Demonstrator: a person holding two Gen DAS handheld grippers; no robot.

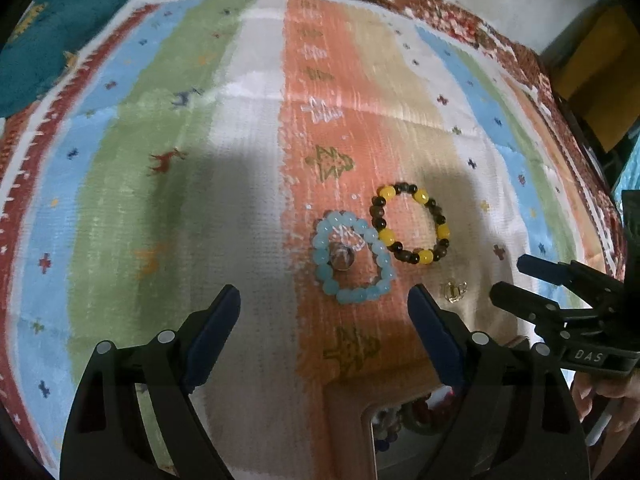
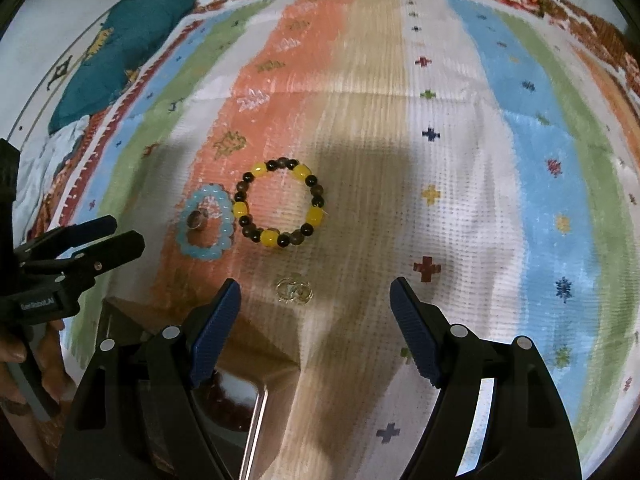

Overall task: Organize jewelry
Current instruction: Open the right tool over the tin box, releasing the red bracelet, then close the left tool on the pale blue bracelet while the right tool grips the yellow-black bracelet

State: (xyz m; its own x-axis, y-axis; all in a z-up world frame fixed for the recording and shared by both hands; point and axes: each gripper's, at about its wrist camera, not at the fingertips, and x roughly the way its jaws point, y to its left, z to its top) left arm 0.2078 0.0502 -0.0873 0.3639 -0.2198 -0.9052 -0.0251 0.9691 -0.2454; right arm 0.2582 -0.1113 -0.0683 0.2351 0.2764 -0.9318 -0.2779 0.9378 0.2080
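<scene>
Right wrist: gold rings (image 2: 294,291) between spread fingers (image 2: 216,332).

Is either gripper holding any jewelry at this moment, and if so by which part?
Nothing is held. The left gripper and right gripper both have open, empty jaws above the rug.

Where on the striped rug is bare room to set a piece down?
Bare: the white and blue stripes right of the yellow-and-dark beaded bracelet, and the green and blue stripes left of the pale blue beaded bracelet. Crowded: the orange stripe holding both bracelets, the small gold earrings and the box.
</scene>
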